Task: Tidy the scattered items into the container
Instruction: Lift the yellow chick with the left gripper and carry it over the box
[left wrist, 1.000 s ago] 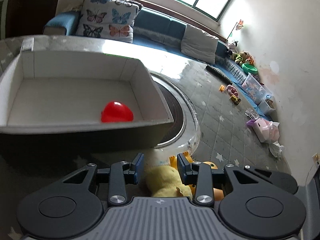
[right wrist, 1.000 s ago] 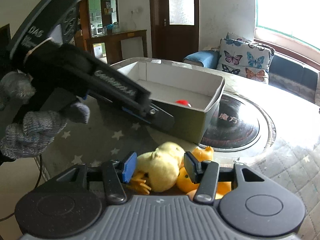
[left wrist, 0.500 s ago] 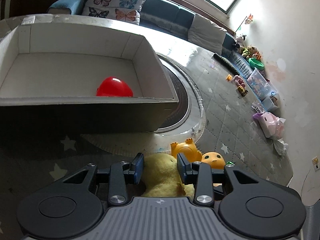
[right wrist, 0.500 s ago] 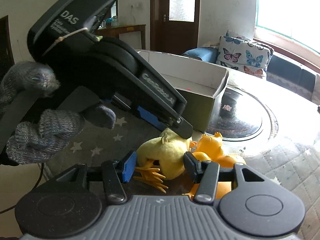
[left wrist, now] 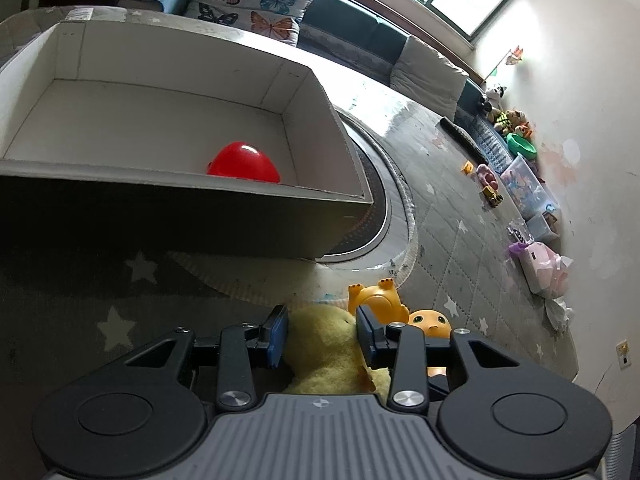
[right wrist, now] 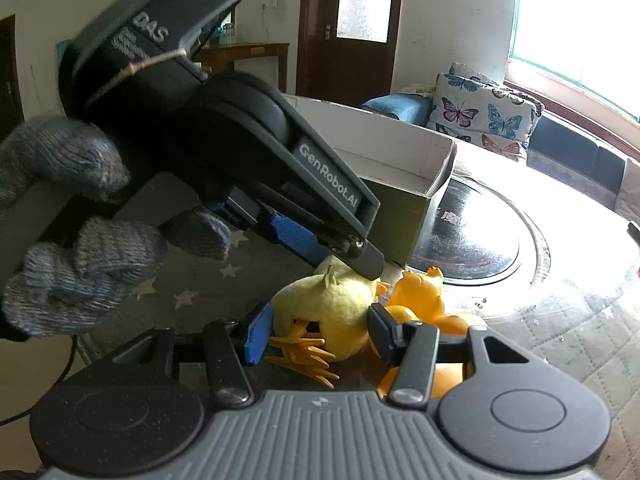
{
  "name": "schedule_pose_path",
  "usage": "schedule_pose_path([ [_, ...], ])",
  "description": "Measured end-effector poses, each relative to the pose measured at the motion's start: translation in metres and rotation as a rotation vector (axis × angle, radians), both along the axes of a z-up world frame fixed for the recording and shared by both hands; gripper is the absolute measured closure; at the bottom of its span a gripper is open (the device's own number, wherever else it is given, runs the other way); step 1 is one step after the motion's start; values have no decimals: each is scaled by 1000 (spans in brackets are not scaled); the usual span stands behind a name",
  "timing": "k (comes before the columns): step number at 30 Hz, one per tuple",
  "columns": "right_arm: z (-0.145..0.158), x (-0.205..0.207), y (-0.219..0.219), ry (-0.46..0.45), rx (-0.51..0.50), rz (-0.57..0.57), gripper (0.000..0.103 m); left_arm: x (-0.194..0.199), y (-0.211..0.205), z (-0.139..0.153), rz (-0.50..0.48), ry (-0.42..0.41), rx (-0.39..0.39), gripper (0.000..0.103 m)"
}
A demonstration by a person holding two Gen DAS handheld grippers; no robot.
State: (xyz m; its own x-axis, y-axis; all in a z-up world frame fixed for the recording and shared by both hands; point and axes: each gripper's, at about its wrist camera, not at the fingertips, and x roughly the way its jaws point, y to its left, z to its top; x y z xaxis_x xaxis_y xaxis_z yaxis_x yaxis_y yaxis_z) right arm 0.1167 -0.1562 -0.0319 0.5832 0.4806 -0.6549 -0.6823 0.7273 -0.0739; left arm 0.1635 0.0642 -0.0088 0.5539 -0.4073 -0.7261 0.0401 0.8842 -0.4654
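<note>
A yellow plush chick [left wrist: 324, 344] lies on the star mat, between the jaws of my left gripper [left wrist: 322, 330], which is open around it. In the right wrist view the chick [right wrist: 332, 308] also lies between the jaws of my open right gripper [right wrist: 316, 330], with the left gripper [right wrist: 344, 248] coming down on it from above. An orange rubber duck [left wrist: 380, 300] [right wrist: 420, 292] lies just right of the chick. The white cardboard box [left wrist: 168, 188] stands behind, with a red balloon-like ball [left wrist: 244, 162] inside.
A round black glass disc [right wrist: 472, 240] sits in the table right of the box [right wrist: 400, 160]. A sofa with butterfly cushions [left wrist: 248, 4] runs along the back. Toys and plastic bins [left wrist: 524, 192] lie on the floor by the far wall.
My left gripper has dropped lower over the chick, its jaws still open either side of it. My right gripper has pulled back slightly, so the chick and the duck look farther off.
</note>
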Motion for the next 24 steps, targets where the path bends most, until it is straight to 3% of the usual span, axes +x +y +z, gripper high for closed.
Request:
schedule_pose_path([
  [8,-2,-7,8,-9,-24,30,51,-16,12,6,52,2,-8,66],
  [16,-1,-4,6,3,-20,23,50,-10,20,0,95,38,-84,65],
  [24,-1,-3,7,5,-16,22,49,-10,18,-2,113,50,-87,64],
])
